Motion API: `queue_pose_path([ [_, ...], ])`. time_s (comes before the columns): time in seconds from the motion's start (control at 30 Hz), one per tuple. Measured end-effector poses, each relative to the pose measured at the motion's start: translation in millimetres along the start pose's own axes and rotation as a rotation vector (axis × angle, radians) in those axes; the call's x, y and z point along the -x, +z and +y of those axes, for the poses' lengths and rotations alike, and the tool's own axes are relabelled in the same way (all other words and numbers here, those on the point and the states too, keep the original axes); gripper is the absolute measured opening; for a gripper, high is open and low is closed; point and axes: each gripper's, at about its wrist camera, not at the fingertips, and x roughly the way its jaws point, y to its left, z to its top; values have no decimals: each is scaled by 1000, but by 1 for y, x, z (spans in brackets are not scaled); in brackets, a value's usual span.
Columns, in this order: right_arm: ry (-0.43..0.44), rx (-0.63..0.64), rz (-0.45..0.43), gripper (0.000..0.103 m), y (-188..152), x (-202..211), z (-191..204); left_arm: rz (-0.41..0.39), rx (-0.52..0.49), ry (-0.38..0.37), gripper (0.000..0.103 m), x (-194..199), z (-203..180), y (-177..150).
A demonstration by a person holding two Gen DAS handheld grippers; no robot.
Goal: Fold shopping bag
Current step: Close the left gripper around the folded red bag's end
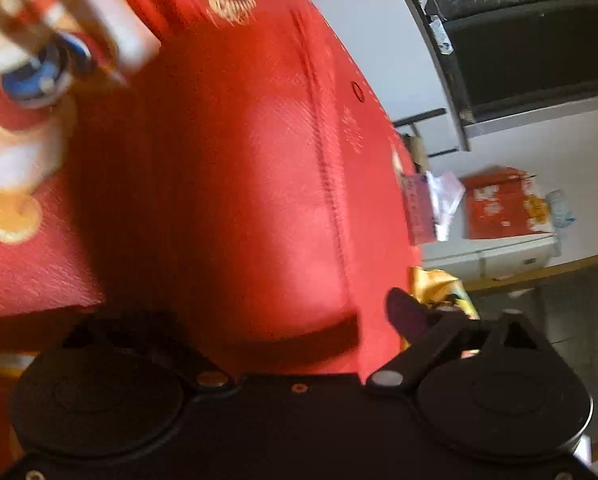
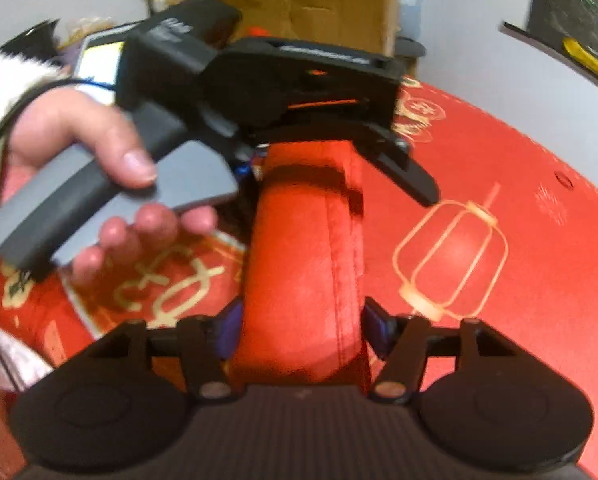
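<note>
On the table, lying flat: red shopping bag (image 2: 479, 168), printed with a gold lantern (image 2: 451, 256). Rising from it, a raised red fold (image 2: 303, 264), long axis running straight away from the right gripper (image 2: 299, 332) toward the left gripper (image 2: 339, 168). Straddling the near end with the right jaws, pads close beside the fold, contact unclear through the blur. Straddling the far end with the left jaws spread wide, not pressing. Judging the right hand nearer to closing and pinching first.
</note>
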Motion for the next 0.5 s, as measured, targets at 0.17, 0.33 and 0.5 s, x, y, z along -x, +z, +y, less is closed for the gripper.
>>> queue_pose_path([
  [0.17, -38, -54, 30, 61, -7, 0, -8, 8, -42, 15, 93, 1, -4, 1],
  [0.33, -40, -59, 24, 69, -18, 2, -4, -22, -50, 45, 64, 2, -3, -4],
  [0.5, -6, -27, -2, 69, -22, 5, -4, 16, -66, 18, 70, 1, -6, -12],
])
